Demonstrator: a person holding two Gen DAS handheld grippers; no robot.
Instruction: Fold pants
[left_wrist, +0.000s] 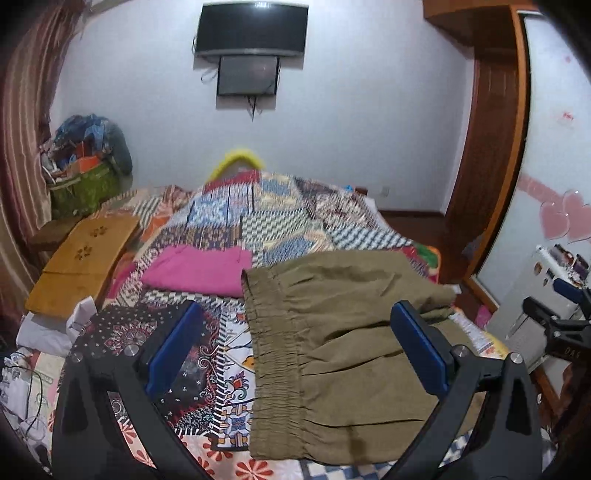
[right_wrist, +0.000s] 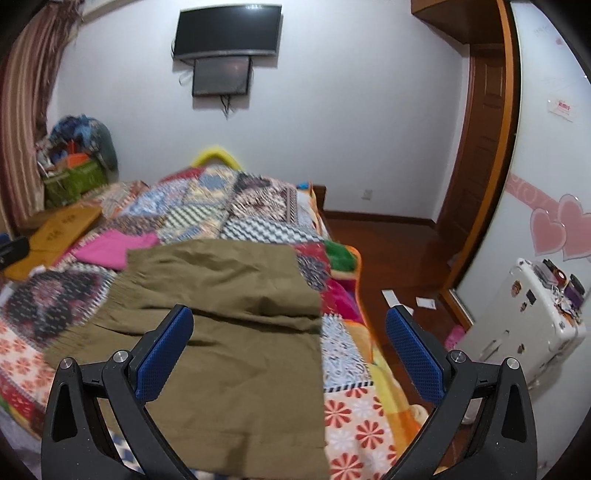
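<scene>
Two grippers are hovering with fingers spread wide, gripping nothing: the left gripper (left_wrist: 295, 347) and right gripper (right_wrist: 290, 347), both black-framed with blue textured pads (right_wrist: 413, 354). Olive pants (left_wrist: 343, 354), folded into a rough rectangle with a gathered elastic waistband, are lying between and beneath the fingers on a patchwork quilt (left_wrist: 258, 218); pink cloth (left_wrist: 199, 273) is sitting beyond the left fingertip

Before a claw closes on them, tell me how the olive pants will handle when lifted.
The olive pants look floppy: thin cloth, creased and already folded over itself, so they would likely drape and unfold if lifted by one edge. The gathered elastic waistband probably gives the firmest grip. Likely light, and unlikely to slide on the quilt.
</scene>
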